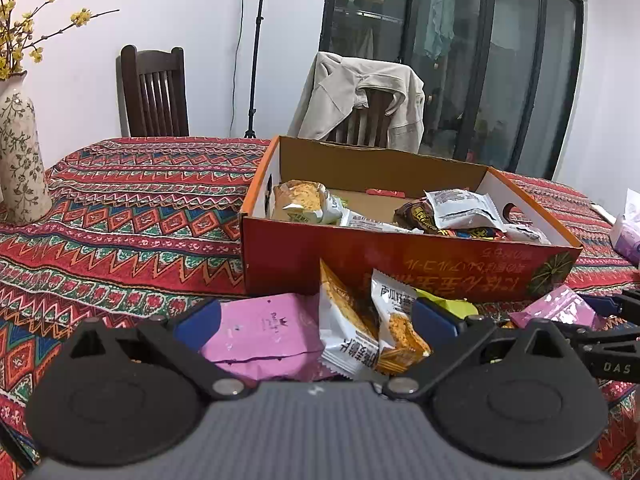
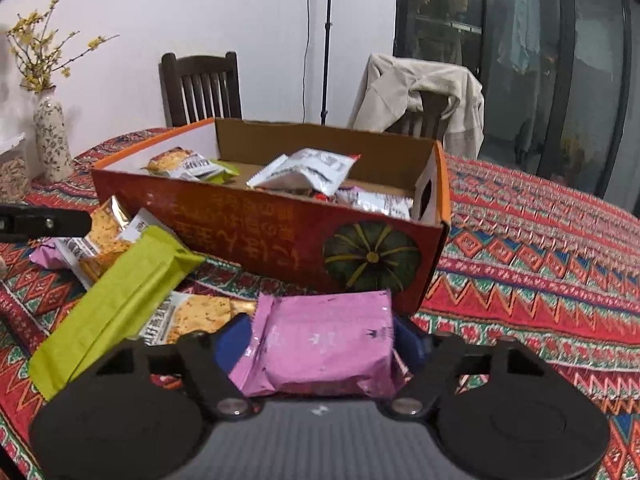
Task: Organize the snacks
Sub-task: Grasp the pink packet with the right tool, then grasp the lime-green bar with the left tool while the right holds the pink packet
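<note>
Right wrist view: the right tongs (image 2: 320,344) clamp a pink snack packet (image 2: 320,344) just before the orange cardboard box (image 2: 280,232). The left tongs (image 1: 316,320) stand apart around another pink packet (image 1: 264,328) and cracker packets (image 1: 360,332) on the tabletop (image 1: 120,220). Likely step: lifting; next, clear the box's near wall.
</note>
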A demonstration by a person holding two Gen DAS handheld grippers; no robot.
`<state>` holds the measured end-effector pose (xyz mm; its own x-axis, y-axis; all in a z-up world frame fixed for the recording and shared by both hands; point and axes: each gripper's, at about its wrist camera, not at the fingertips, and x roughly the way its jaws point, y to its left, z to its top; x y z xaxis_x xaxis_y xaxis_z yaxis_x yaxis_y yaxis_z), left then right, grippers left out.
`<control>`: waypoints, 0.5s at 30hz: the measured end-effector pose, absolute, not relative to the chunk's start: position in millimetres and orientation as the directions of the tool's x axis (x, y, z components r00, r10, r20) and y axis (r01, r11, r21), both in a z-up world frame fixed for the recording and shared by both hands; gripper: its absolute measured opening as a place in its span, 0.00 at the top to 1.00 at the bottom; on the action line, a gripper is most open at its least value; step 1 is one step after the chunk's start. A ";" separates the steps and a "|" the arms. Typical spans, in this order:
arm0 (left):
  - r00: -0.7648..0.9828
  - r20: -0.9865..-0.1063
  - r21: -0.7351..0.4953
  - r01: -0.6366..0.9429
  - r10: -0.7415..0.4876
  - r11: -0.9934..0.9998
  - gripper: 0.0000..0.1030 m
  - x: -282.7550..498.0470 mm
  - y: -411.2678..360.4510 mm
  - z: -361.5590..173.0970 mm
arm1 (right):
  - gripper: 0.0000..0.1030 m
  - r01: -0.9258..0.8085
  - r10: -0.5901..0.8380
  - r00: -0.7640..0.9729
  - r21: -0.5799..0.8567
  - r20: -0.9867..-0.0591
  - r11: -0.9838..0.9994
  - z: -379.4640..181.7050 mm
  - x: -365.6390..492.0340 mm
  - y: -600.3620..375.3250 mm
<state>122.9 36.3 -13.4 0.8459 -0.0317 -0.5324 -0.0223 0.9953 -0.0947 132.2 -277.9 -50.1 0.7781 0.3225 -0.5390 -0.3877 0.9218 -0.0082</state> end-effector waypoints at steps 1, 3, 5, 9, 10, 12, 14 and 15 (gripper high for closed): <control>0.845 -0.533 -0.094 -0.022 -0.031 0.995 0.00 123.0 36.1 -13.6 | 0.40 -0.389 0.326 0.778 -0.005 -0.538 0.921 -48.9 131.6 -279.1; 0.845 -0.534 -0.091 -0.025 -0.028 0.996 0.00 123.1 35.8 -14.1 | 0.41 -0.391 0.324 0.778 -0.011 -0.539 0.920 -49.2 130.9 -278.5; 0.845 -0.534 -0.089 -0.029 -0.023 0.996 0.00 123.3 35.8 -14.4 | 0.41 -0.395 0.324 0.782 -0.021 -0.532 0.919 -48.4 128.7 -277.0; 0.846 -0.533 -0.084 -0.038 -0.013 0.996 0.00 124.7 35.6 -14.6 | 0.41 -0.400 0.332 0.793 -0.026 -0.511 0.916 -45.1 123.4 -277.6; 0.845 -0.535 -0.076 -0.046 -0.002 0.996 0.00 125.2 34.9 -14.4 | 0.42 -0.399 0.334 0.796 -0.025 -0.505 0.916 -44.0 122.5 -278.2; 0.844 -0.535 -0.059 -0.057 0.017 0.997 0.00 124.7 31.8 -11.9 | 0.42 -0.397 0.336 0.802 -0.019 -0.494 0.918 -41.8 120.8 -280.2; 0.853 -0.521 -0.035 -0.051 0.025 0.998 0.00 120.9 25.6 -7.4 | 0.42 -0.392 0.338 0.808 -0.011 -0.483 0.920 -39.5 119.2 -282.9; 0.857 -0.515 -0.023 -0.045 0.027 0.999 0.00 118.9 21.6 -4.7 | 0.42 -0.391 0.341 0.810 -0.006 -0.478 0.920 -38.4 118.2 -284.3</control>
